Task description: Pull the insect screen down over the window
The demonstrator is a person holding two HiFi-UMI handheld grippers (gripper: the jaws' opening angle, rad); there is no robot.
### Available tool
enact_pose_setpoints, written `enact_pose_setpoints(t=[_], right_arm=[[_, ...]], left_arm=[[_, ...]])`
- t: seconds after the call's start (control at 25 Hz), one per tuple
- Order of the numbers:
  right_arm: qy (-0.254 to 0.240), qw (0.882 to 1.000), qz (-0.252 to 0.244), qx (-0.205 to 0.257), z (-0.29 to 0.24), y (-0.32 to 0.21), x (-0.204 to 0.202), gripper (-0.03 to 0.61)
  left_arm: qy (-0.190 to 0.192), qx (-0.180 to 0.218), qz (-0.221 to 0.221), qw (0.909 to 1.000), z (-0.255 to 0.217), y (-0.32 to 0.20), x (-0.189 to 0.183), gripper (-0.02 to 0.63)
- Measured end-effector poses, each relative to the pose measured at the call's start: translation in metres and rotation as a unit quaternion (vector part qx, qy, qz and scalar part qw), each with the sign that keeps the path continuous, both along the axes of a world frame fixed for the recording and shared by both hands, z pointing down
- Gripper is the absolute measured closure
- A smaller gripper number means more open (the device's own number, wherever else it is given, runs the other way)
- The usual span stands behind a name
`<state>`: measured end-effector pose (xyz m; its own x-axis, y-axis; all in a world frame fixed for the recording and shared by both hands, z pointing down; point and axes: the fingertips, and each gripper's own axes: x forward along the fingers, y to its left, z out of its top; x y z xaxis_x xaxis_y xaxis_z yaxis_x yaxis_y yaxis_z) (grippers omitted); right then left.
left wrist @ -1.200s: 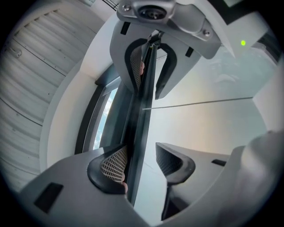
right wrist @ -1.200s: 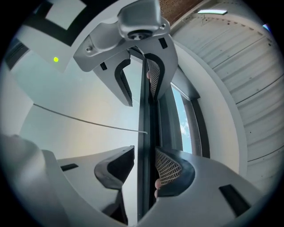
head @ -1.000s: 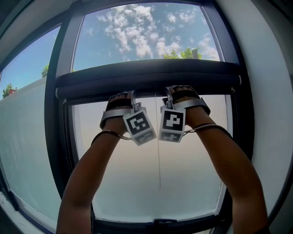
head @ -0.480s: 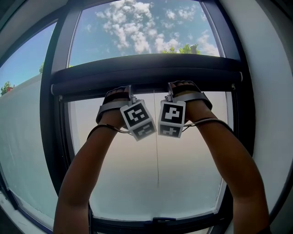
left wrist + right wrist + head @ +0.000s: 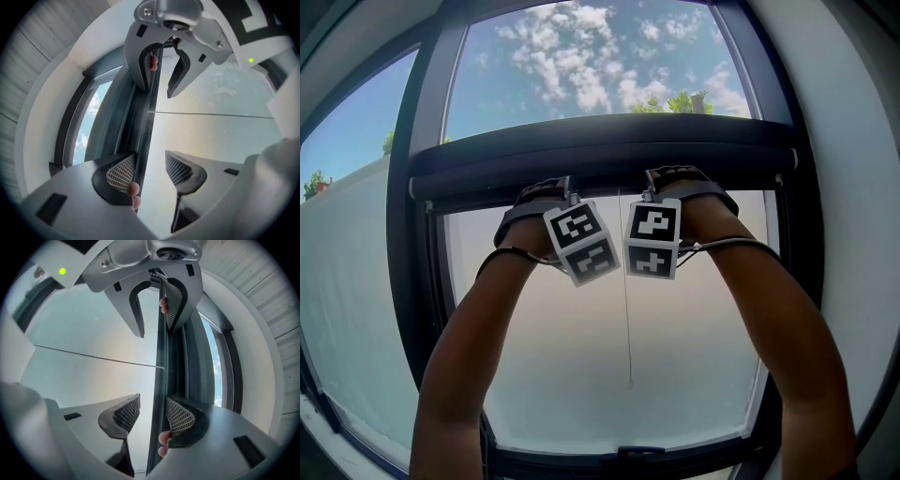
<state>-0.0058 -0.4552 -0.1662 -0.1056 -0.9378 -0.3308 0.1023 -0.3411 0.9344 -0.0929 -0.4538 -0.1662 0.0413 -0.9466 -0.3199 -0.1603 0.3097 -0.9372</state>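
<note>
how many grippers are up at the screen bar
2: left gripper left of the pull cord, right gripper right of it. Both have just been opening, the screen bar between their fingers.

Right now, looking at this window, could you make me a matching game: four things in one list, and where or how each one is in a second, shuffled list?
Things:
1. dark bar
2. thin cord
3. clouds
4. left tongs

Places or states:
A. hangs down between the two forearms
B. open, with the bar's edge between them
C. runs across the window from side to side
D. highest of all, above the bar

Pairs: 1-C, 2-A, 3-D, 4-B.

The left tongs have just been opening; the bar's edge stands between their jaws.
</note>
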Motion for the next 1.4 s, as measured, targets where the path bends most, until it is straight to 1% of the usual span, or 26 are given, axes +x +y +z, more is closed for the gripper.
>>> enact_pose_setpoints(t=[0.12, 0.28, 0.44, 0.6, 0.68, 0.8, 0.92, 1.04, 1.16, 1.28, 1.4], right_arm=[[0.006, 1.0, 0.006, -0.011, 0.005, 0.001, 0.002, 0.425], [0.011, 0.999, 0.009, -0.032, 0.013, 0.003, 0.002, 0.425], [0.01, 0.999, 0.004, -0.033, 0.023, 0.002, 0.005, 0.425], [-0.002, 0.999, -0.007, -0.036, 0.032, 0.004, 0.004, 0.425], [-0.009, 0.999, -0.013, -0.041, 0.038, 0.004, 0.003, 0.425], [0.0, 0.999, -0.009, -0.045, 0.057, 0.003, 0.003, 0.425], [0.005, 0.999, -0.006, -0.054, 0.08, 0.003, 0.008, 0.425], [0.008, 0.998, -0.004, -0.064, 0.088, 0.003, 0.008, 0.425], [0.006, 0.998, -0.005, -0.07, 0.09, 0.004, 0.007, 0.425], [-0.004, 0.997, -0.017, -0.08, 0.098, 0.004, 0.005, 0.425], [-0.014, 0.995, -0.024, -0.096, 0.11, 0.006, 0.004, 0.425]], left_arm=[[0.006, -0.016, 0.011, 0.9998, 0.006, 0.001, 0.002, 0.417], [0.001, -0.033, 0.012, 0.9994, 0.013, 0.004, 0.003, 0.417], [0.0, -0.031, 0.033, 0.999, 0.022, 0.005, 0.005, 0.418], [-0.005, -0.035, 0.041, 0.9985, 0.033, 0.007, 0.006, 0.419], [-0.008, -0.04, 0.038, 0.9984, 0.039, 0.006, 0.006, 0.419], [-0.017, -0.051, 0.029, 0.9981, 0.06, 0.002, 0.003, 0.419], [-0.016, -0.075, 0.03, 0.9966, 0.083, 0.002, 0.007, 0.419], [-0.019, -0.096, 0.026, 0.9949, 0.092, 0.003, 0.008, 0.419], [-0.016, -0.111, 0.033, 0.9932, 0.094, 0.003, 0.007, 0.419], [-0.013, -0.119, 0.04, 0.9921, 0.102, 0.004, 0.006, 0.419], [-0.03, -0.115, 0.026, 0.9926, 0.114, 0.004, 0.005, 0.419]])
